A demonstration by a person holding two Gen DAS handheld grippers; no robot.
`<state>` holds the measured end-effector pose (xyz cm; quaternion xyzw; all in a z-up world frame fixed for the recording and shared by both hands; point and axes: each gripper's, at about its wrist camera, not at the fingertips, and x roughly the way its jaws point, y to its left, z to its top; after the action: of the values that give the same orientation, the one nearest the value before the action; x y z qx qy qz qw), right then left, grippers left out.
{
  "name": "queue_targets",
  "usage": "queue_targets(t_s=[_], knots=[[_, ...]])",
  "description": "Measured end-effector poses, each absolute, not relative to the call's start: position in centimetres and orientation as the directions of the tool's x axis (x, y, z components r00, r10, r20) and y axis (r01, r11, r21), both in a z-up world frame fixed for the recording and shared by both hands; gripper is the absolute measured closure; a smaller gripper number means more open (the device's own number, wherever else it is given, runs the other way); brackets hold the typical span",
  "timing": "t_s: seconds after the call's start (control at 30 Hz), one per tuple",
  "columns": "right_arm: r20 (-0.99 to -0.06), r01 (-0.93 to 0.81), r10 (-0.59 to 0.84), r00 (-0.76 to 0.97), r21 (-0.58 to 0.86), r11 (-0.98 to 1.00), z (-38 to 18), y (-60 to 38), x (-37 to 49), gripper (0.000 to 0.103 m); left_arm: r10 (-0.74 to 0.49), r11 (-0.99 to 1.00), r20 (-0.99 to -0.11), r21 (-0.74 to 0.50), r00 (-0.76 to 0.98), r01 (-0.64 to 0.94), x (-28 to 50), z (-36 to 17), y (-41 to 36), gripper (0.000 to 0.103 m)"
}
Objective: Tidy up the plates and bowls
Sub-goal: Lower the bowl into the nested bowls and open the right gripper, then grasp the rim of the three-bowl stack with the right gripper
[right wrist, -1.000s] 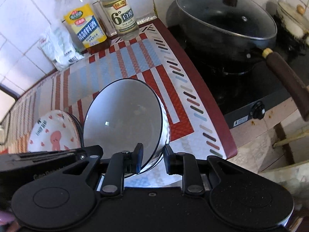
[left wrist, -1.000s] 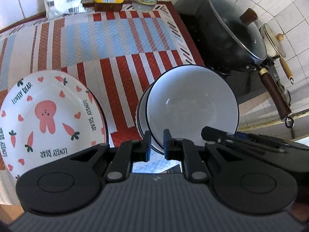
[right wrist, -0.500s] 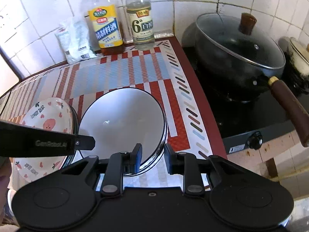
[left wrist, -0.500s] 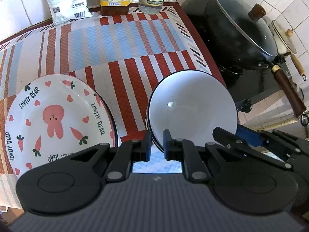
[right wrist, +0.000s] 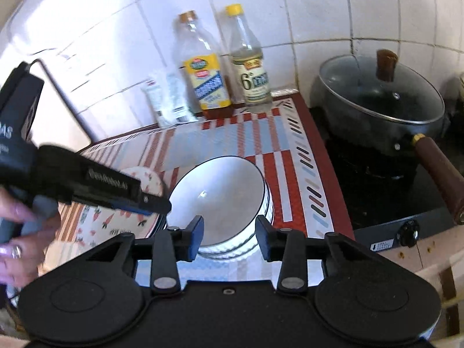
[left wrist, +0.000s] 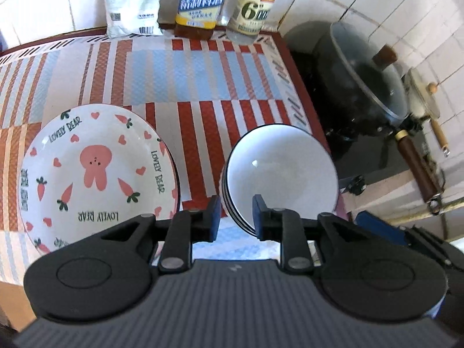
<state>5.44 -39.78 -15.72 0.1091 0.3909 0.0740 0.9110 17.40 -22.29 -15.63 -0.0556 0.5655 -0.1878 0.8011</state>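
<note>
Both grippers have let go of the stacked bowls (left wrist: pixel 279 171); left gripper (left wrist: pixel 234 217) and right gripper (right wrist: pixel 227 233) opening, empty.

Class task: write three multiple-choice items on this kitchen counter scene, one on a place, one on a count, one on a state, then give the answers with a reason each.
1. Where does the bowl stack sit relative to the rabbit plate in the left wrist view?
A. to its right
B. on top of it
C. behind it, by the wall

2. How many bottles stand at the wall?
A. one
B. two
C. four

3. What state is the black pot in?
A. lid on
B. lid off
C. tipped over

Answers:
1 A: a strip of striped mat shows between them.
2 B: a yellow-labelled bottle and a clear bottle.
3 A: the glass lid sits on the pot.
</note>
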Motion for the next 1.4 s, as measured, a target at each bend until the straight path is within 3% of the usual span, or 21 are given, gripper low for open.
queue_targets(t_s=[0.27, 0.5, 0.63, 0.73, 0.9, 0.93, 1.0, 1.4], knots=[[-0.658, -0.193, 0.263, 0.705, 0.178, 0.965, -15.8, -39.7, 2.6, 0.043, -0.416, 0.909, -0.829, -0.373, 0.375, 0.184, 12.6, -15.1, -21.0, 0.073], [-0.639, -0.236, 0.262, 0.723, 0.128, 0.963, -16.0, -39.6, 1.2, 0.039, -0.445, 0.895, -0.761, -0.386, 0.472, 0.222, 8.8, -14.5, -20.7, 0.065], [-0.627, -0.207, 0.195, 0.754, 0.055, 0.977, -16.5, -39.1, 0.2, 0.031, -0.442, 0.897, -0.723, -0.349, 0.530, 0.272, 7.0, -14.3, -20.6, 0.061], [-0.629, -0.148, 0.104, 0.771, -0.018, 0.989, -17.7, -38.7, -0.3, 0.030, -0.434, 0.899, -0.713, -0.306, 0.551, 0.313, 6.3, -14.7, -20.5, 0.054], [-0.598, -0.089, 0.098, 0.795, 0.044, 0.995, -20.3, -38.9, -1.1, 0.027, -0.453, 0.884, -0.683, -0.262, 0.573, 0.387, 5.9, -16.1, -20.4, 0.040], [-0.583, -0.082, 0.099, 0.806, 0.055, 0.995, -21.1, -38.8, -1.3, 0.020, -0.459, 0.881, -0.678, -0.264, 0.574, 0.393, 5.9, -16.5, -20.3, 0.039], [-0.561, -0.080, 0.096, 0.822, 0.053, 0.995, -22.5, -38.1, -1.4, 0.013, -0.489, 0.866, -0.658, -0.285, 0.573, 0.411, 6.1, -17.5, -20.0, 0.036], [-0.530, -0.097, 0.078, 0.844, -0.008, 0.995, -28.2, -35.3, 1.9, 0.010, -0.561, 0.820, -0.643, -0.516, 0.522, 0.247, 10.0, -20.9, -18.5, 0.031]])
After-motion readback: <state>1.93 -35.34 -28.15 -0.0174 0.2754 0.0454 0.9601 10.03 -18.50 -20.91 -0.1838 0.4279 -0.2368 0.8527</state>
